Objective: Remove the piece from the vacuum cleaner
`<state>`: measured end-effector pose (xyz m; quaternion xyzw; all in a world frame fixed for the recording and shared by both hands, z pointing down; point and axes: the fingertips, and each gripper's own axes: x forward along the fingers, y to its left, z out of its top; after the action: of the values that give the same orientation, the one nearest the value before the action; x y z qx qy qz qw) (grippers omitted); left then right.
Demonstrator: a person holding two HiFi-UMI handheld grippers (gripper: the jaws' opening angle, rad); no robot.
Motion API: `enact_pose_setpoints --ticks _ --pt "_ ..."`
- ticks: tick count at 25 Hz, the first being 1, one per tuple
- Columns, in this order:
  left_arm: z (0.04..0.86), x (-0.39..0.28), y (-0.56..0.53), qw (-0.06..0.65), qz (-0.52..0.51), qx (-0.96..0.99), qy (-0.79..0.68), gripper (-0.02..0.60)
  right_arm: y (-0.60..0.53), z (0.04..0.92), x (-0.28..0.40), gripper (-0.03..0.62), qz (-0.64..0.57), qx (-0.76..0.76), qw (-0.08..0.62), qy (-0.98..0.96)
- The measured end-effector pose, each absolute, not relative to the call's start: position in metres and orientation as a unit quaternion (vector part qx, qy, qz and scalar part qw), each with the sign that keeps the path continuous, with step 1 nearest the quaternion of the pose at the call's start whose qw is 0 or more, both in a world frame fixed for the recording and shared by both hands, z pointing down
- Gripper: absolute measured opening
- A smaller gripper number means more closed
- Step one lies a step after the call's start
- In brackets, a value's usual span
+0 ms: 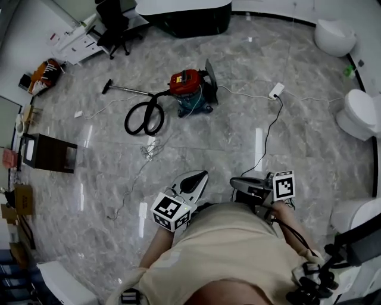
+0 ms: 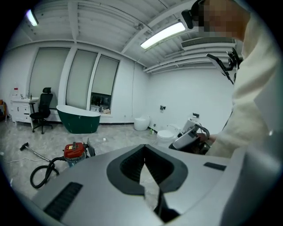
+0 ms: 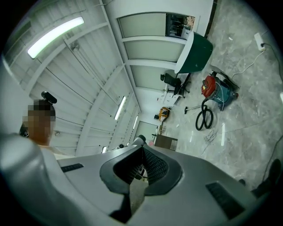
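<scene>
The vacuum cleaner [image 1: 189,90], with a red top and a teal body, stands on the marble floor well ahead of me. Its black hose [image 1: 144,118] lies coiled to its left, and the wand [image 1: 122,89] stretches further left. The same vacuum cleaner [image 2: 75,152] shows small in the left gripper view, and the vacuum cleaner [image 3: 212,90] shows far off in the right gripper view. My left gripper [image 1: 193,179] and right gripper [image 1: 247,184] are held close to my body, far from the machine. Both are shut with nothing between the jaws: left gripper [image 2: 144,148], right gripper [image 3: 142,148].
A white power strip [image 1: 275,90] with a black cable lies right of the vacuum. A dark side table [image 1: 49,152] stands at the left, an office chair [image 1: 113,27] and a dark bathtub [image 1: 190,18] at the back, and toilets [image 1: 360,113] along the right.
</scene>
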<state>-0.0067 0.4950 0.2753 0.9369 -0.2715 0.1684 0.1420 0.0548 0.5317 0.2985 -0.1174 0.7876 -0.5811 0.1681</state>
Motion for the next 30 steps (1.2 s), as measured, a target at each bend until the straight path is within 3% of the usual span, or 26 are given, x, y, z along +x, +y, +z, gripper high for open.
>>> enact_pose_setpoints --ticks 7,19,30 --pt "0.282 0.039 0.48 0.142 0.201 0.924 -0.294 0.003 0.512 0.295 0.102 0.003 -0.562 -0.086 0.177 0.803" --pt "0.288 0.04 0.443 0.141 0.189 0.931 -0.278 0.003 0.486 0.301 0.113 0.003 -0.582 -0.112 0.188 0.783" --pt "0.285 -0.022 0.346 0.159 0.145 0.939 -0.27 0.003 0.413 0.307 0.048 0.003 -0.597 -0.138 0.117 0.781"
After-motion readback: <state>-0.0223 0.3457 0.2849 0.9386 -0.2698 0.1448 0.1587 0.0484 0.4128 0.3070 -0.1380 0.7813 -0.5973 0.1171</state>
